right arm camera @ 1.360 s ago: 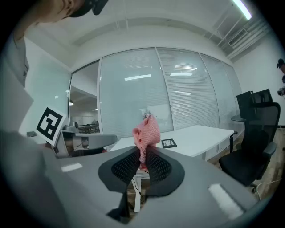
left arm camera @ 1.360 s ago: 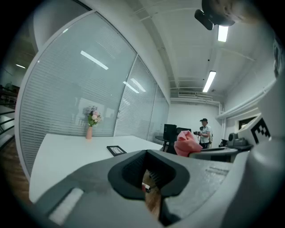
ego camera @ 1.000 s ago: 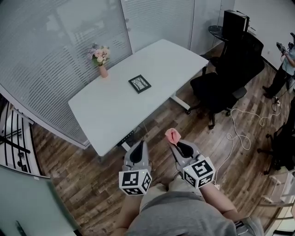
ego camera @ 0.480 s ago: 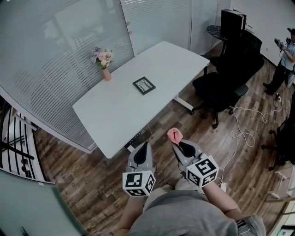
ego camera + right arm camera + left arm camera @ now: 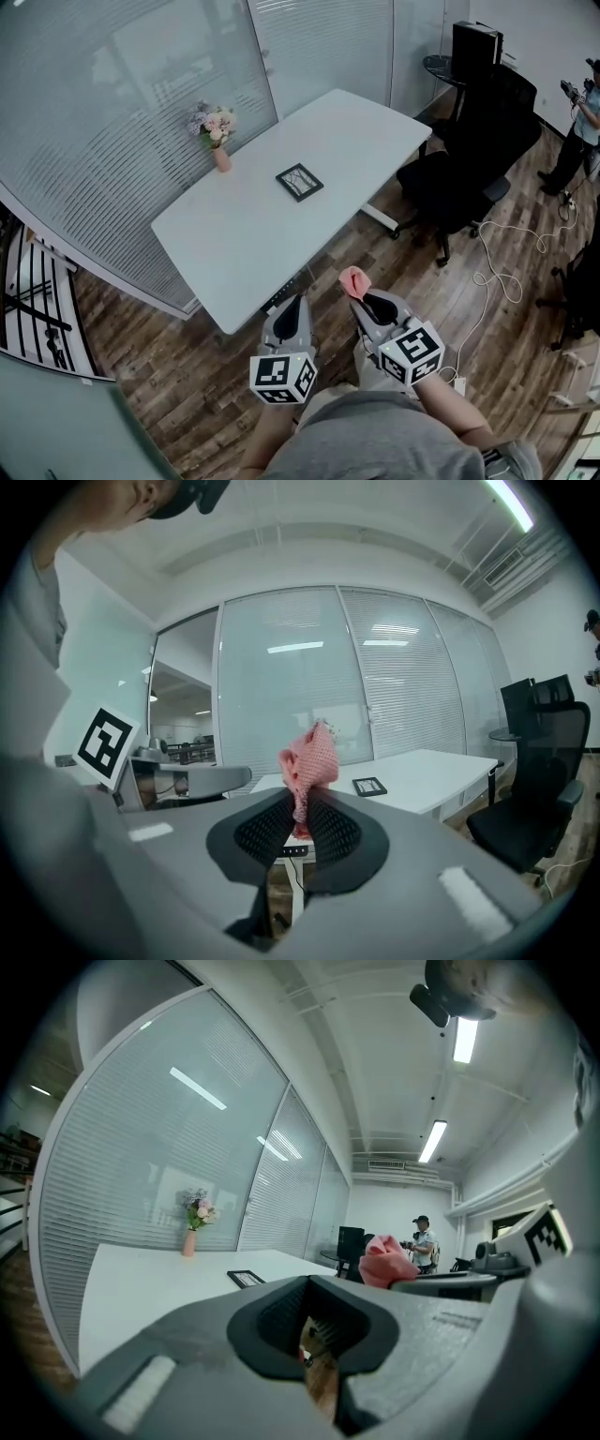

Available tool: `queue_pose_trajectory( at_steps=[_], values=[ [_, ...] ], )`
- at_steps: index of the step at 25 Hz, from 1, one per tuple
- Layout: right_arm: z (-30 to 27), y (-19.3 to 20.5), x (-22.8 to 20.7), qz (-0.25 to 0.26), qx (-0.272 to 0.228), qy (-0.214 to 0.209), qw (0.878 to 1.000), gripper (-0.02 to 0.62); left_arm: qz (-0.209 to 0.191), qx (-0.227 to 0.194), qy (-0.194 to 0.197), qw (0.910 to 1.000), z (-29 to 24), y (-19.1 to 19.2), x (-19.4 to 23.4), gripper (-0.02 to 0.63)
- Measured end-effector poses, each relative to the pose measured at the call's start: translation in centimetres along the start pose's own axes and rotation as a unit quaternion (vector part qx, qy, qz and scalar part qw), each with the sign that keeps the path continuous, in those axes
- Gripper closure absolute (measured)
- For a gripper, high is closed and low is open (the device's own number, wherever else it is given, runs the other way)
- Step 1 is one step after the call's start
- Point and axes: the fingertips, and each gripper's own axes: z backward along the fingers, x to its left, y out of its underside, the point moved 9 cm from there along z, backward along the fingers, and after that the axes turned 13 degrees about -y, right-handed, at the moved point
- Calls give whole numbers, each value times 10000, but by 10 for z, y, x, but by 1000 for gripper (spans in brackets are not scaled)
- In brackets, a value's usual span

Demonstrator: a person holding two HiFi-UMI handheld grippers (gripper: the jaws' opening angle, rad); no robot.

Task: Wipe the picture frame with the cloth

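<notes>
**Cloth in the tongs, frame not yet touched**

The picture frame (image 5: 300,182) lies flat near the middle of the white table (image 5: 234,244), dark-bordered, with nothing resting on it or touching it. The pink cloth (image 5: 353,279) is nowhere near it. It is off the table altogether, out past the near end and over the wooden floor.

The right gripper (image 5: 359,294) has the cloth pinched. Its jaws are drawn narrow on the lower part, so a bunched tuft stands up above the tips. The left gripper (image 5: 292,304) hangs beside it, also short of the table's near end, with its jaws together and nothing between them.

A vase of flowers (image 5: 218,134) stands at the table's edge by the glass wall, and a black office chair (image 5: 461,178) sits off its opposite side.

From here I'd say only the first part is done: the cloth is in hand. Everything that counts remains, namely closing up to the table, bringing the cloth down onto the frame and rubbing over it. No wiping contact has been made.
</notes>
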Motion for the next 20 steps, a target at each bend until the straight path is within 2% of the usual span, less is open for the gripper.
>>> queue_pose_trajectory(
  at_steps=[6, 20],
  values=[
    [-17, -5, -33, 46, -6, -122, 9999, 555, 25, -39, -110, 9999, -33, 0, 0, 603],
    [-101, -55, -171, 221, 42, -643, 9977, 555, 102, 11, -501, 9987, -171, -27, -4, 603]
  ],
)
